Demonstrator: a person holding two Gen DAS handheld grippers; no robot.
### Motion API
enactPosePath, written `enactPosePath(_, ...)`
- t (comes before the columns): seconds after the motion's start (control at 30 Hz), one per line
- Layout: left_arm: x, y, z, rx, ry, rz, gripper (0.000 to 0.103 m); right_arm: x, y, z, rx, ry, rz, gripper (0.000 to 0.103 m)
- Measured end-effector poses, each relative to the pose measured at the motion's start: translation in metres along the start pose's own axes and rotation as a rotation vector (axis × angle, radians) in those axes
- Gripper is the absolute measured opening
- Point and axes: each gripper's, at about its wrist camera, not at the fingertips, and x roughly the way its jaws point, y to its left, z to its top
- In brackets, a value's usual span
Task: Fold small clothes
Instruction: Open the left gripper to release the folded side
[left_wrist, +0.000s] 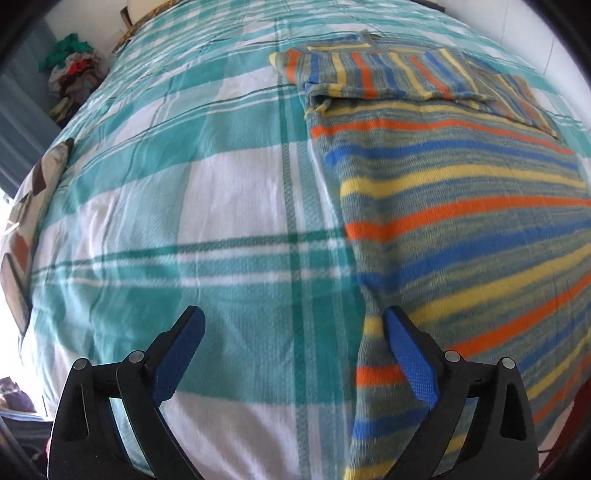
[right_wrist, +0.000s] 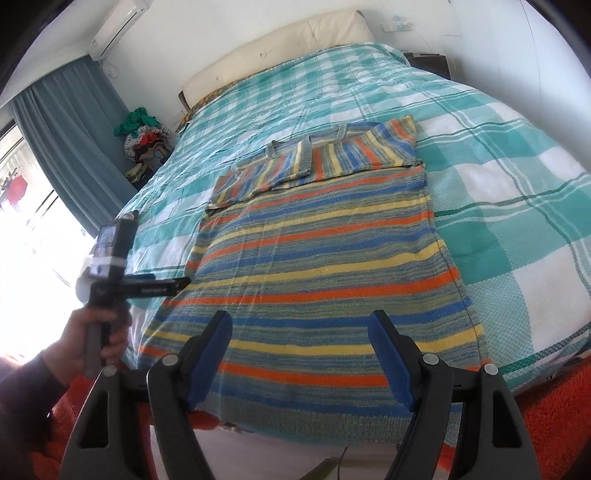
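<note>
Striped knit sweater (right_wrist: 314, 266) is laid flat on the plaid bed (right_wrist: 517, 206), sleeves folded in at the far end. Soft, light, floppy, likely grippy; best taken at the near hem corners. Left gripper (left_wrist: 291, 354) and right gripper (right_wrist: 301, 354) are spread, nothing pinched.

A bed (right_wrist: 480, 155) covered by a teal-and-white checked bedspread (left_wrist: 207, 192) carries a striped sweater (right_wrist: 317, 266), spread flat near the foot edge, sleeves folded across its chest. A cream pillow (right_wrist: 280, 44) lies along the head edge.
</note>
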Motion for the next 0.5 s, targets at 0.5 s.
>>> enactPosePath(0.5, -0.013, 0.001, -0.023, -0.045, -0.011, 0.030, 0.098, 0.009, 0.008, -0.003, -0.026, 0.033, -0.040, 0.076)
